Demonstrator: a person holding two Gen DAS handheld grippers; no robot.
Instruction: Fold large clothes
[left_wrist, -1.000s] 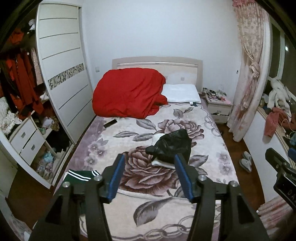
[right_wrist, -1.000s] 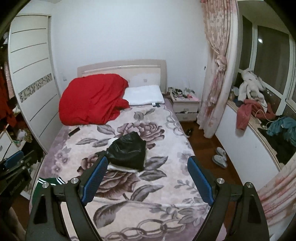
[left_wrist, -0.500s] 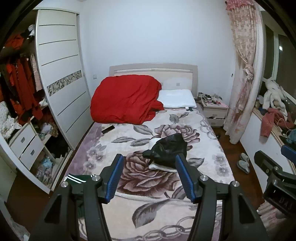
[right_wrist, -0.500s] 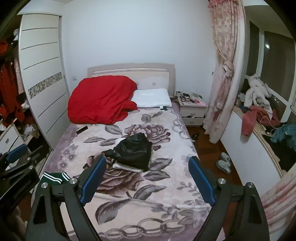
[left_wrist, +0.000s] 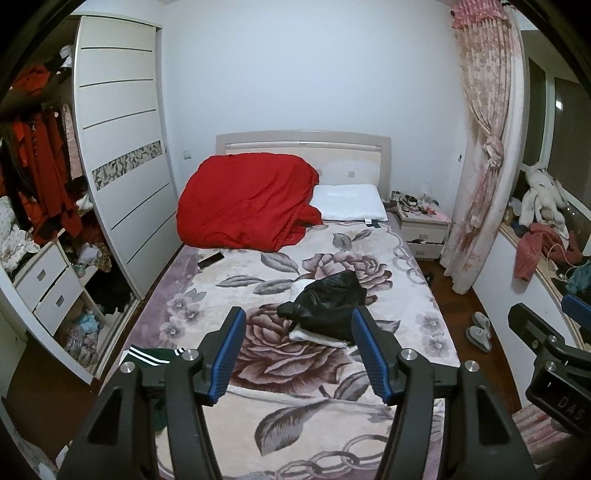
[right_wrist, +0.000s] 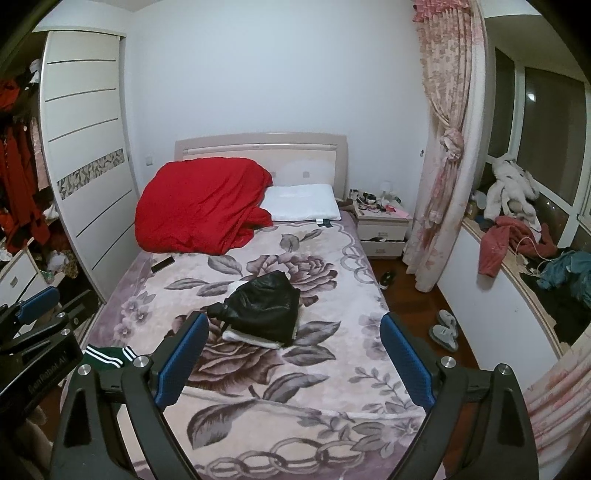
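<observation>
From the left wrist camera, the left gripper (left_wrist: 297, 350) hangs above the foot of the bed (left_wrist: 229, 280) with its blue-padded jaws parted and nothing between them. A black garment (left_wrist: 327, 304) lies folded on a white folded garment (left_wrist: 314, 334) in the middle of the floral blanket, ahead of the gripper and well apart from it, showing just beyond the right fingertip. A green garment with white stripes (left_wrist: 149, 355) lies at the bed's near left corner, beside the left finger. A red duvet (left_wrist: 245, 201) and a white pillow (left_wrist: 349, 202) sit at the headboard.

From the right wrist camera, the right gripper (right_wrist: 291, 356) is spread wide and holds nothing. The black garment (right_wrist: 264, 304) lies ahead between its fingers, untouched. The left gripper (right_wrist: 37, 301) shows at the left edge.
</observation>
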